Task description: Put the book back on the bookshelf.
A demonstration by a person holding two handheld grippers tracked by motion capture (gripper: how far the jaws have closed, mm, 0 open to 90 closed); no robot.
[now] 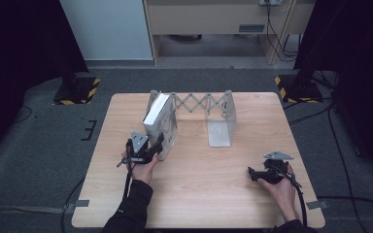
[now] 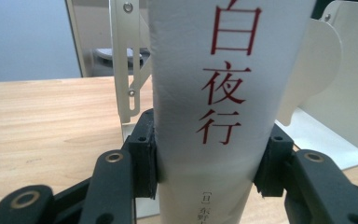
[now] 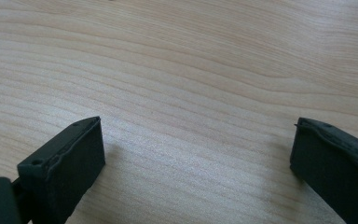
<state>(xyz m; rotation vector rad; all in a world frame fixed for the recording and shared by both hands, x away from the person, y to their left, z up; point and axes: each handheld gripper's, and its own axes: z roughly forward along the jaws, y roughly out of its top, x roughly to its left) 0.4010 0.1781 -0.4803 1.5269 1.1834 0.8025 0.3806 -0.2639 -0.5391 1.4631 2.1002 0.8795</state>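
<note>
Left gripper [image 2: 205, 179] clamps the thick white book [image 2: 219, 102] by its spine — stiff, heavyish, smooth cover; right gripper [image 3: 198, 158] gapes empty.

The white metal folding book rack [image 1: 201, 109] stands across the far middle of the light wooden table [image 1: 199, 194]. A thick white book [image 1: 158, 121] fills its left end. There is room between the book and the right plate [image 1: 223, 119]. The near tabletop is open.

Left tongs [image 2: 205, 172] clamped; right tongs [image 3: 198, 158] gaping (low).
</note>
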